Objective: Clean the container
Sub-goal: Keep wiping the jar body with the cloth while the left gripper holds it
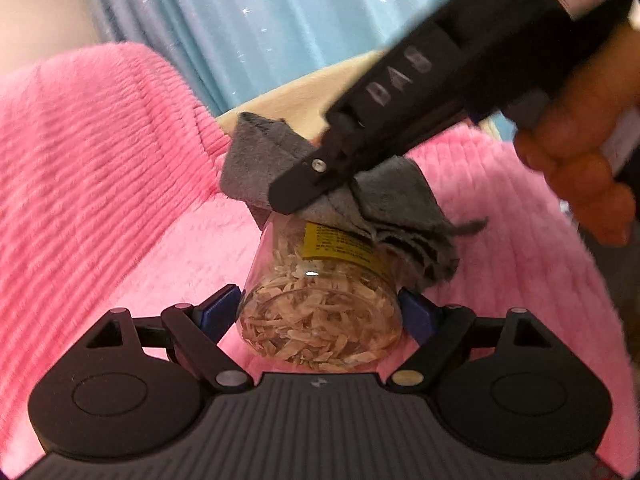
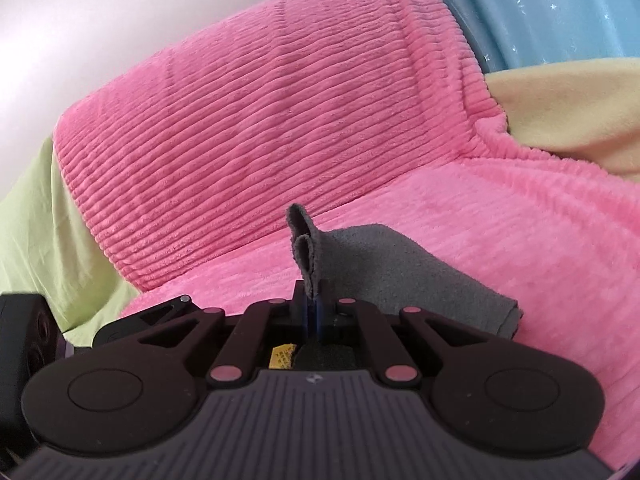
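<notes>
Left gripper (image 1: pixel 320 312): my jaws are closed on the container (image 1: pixel 320 300), a clear jar held above the pink blanket (image 1: pixel 100 180)
Right gripper (image 2: pixel 312 312): jaws pinched tight on the grey cloth (image 2: pixel 400 268); it lies against the jar's far end
Progress: I judge wiping is underway; most of the jar looks unwiped
Views: only the left shows the jar whole; the right shows just its yellow label (image 2: pixel 282 356)

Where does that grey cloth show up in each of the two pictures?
Left wrist view: the cloth sits at centre, draped over the far end of the jar, pinched by the right claw.
Right wrist view: the cloth is at lower centre, bunched between the shut fingers.
Shared landmark: the pink blanket.
</notes>
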The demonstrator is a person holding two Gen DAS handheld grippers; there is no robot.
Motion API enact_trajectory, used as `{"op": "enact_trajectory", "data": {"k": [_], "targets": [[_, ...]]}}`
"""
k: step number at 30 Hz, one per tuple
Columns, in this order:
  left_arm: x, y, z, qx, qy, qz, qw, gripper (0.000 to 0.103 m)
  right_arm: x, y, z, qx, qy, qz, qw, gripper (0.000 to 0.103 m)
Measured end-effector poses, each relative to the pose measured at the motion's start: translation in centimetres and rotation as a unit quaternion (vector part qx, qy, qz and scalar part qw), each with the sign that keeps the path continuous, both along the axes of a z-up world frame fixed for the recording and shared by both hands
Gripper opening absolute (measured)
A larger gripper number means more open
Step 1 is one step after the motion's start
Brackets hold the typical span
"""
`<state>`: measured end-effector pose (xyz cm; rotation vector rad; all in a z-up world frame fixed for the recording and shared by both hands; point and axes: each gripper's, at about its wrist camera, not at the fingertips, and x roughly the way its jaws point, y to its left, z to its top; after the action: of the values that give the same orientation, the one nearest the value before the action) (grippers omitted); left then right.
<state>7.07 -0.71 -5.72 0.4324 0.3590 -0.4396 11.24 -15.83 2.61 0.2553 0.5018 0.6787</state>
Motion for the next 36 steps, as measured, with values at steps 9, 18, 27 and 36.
{"op": "enact_trajectory", "data": {"k": [9, 18, 27, 36], "targets": [[1.6, 1.7, 0.4, -0.065, 0.043, 0.003, 0.9970, 0.085, -0.4, 0.3, 0.1, 0.006, 0.009, 0.031, 0.999, 0.002], [-0.5, -1.3, -0.9, 0.072, -0.032, -0.007, 0.9968, 0.085, -0.5, 0.5, 0.2, -0.005, 0.000, 0.051, 0.999, 0.001], [0.9, 0.2, -0.4, 0.000, 0.011, -0.001, 0.9999, 0.086, 0.2, -0.8, 0.0, 0.007, 0.005, -0.008, 1.000, 0.001], [0.9, 0.6, -0.4, -0.013, 0.028, -0.004, 0.9995, 0.085, -0.2, -0.4, 0.2, 0.003, 0.007, 0.009, 1.000, 0.003]]}}
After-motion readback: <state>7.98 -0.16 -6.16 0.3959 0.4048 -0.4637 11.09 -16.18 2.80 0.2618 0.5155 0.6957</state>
